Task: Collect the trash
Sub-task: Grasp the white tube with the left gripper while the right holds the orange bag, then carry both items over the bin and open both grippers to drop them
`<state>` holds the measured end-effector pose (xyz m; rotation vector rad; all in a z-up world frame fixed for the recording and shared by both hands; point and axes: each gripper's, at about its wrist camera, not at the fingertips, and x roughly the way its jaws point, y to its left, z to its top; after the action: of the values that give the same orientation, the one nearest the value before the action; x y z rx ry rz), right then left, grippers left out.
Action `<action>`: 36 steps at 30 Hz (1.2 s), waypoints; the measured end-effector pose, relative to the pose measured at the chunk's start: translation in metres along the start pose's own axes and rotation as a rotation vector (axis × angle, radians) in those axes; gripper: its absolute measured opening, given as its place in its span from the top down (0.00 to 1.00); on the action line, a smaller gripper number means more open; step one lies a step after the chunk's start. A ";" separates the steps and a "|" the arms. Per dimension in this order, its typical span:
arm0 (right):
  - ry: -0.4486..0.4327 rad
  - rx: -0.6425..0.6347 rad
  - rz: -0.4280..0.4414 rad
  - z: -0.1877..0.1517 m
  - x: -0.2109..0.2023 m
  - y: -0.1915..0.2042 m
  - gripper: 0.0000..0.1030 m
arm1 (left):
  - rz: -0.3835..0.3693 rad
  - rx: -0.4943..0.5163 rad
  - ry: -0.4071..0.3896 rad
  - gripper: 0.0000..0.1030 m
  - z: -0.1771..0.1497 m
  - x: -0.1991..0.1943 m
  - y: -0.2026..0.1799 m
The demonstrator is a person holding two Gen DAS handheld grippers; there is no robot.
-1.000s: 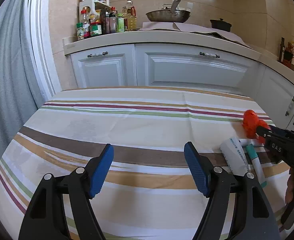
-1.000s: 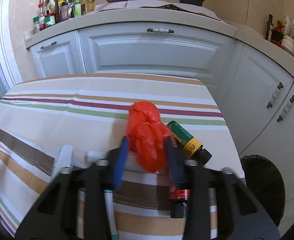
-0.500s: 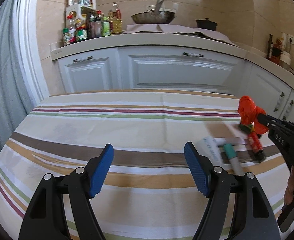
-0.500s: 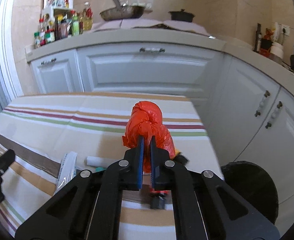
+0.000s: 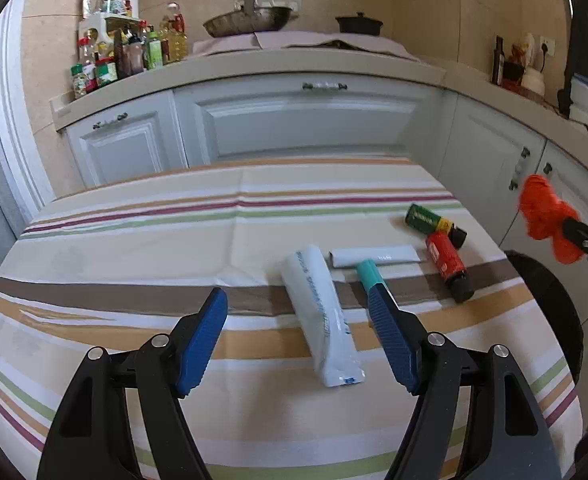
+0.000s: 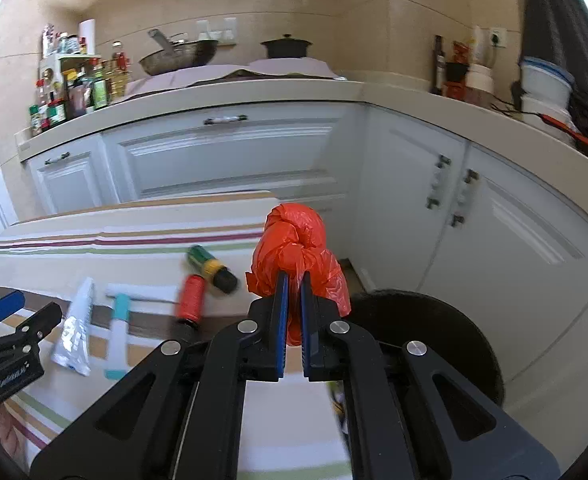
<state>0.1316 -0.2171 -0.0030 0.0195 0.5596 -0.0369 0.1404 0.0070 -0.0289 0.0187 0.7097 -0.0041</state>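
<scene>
2 grippers are working a striped table (image 5: 134,240) in a kitchen, and the black bin (image 6: 425,332) on the floor just off the table's corner is serving as the marker for everything here. The right gripper (image 6: 292,292) is pinching a knotted red plastic bag (image 6: 297,248), its blue pads nearly meeting on the thin plastic, and is holding it in the air beside the table edge, just short of the bin's mouth. The left gripper (image 5: 297,336) is hanging wide open and empty over the table, with a white squeezed tube (image 5: 321,316) lying between its fingers but untouched. Farther from the bin than the 2 small bottles, 1 red (image 5: 447,264) and 1 green (image 5: 429,220), a teal-capped tube (image 5: 367,276) and a white wrapper (image 5: 373,256) are waiting on the cloth.

To do this step well, the bag probably needs carrying fully over the bin's opening before the pads are parting, since light plastic is likely to drift or snag on the rim. The grip is sitting low on the bundle, so a level carry looks wise. The white tube seems the likeliest next pick for the open gripper.
</scene>
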 end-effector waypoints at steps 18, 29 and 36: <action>0.008 0.051 -0.022 -0.018 -0.010 -0.030 0.95 | -0.052 0.035 0.105 0.82 -0.013 0.022 -0.012; -0.047 0.048 -0.052 -0.015 -0.036 -0.036 0.95 | -0.067 0.030 -0.039 0.84 0.002 -0.025 -0.015; -0.088 0.067 -0.104 -0.012 -0.057 -0.057 0.95 | -0.155 0.073 -0.113 0.84 0.018 -0.054 -0.046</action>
<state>0.0743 -0.2717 0.0163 0.0540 0.4712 -0.1571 0.1109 -0.0396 0.0188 0.0328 0.5962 -0.1782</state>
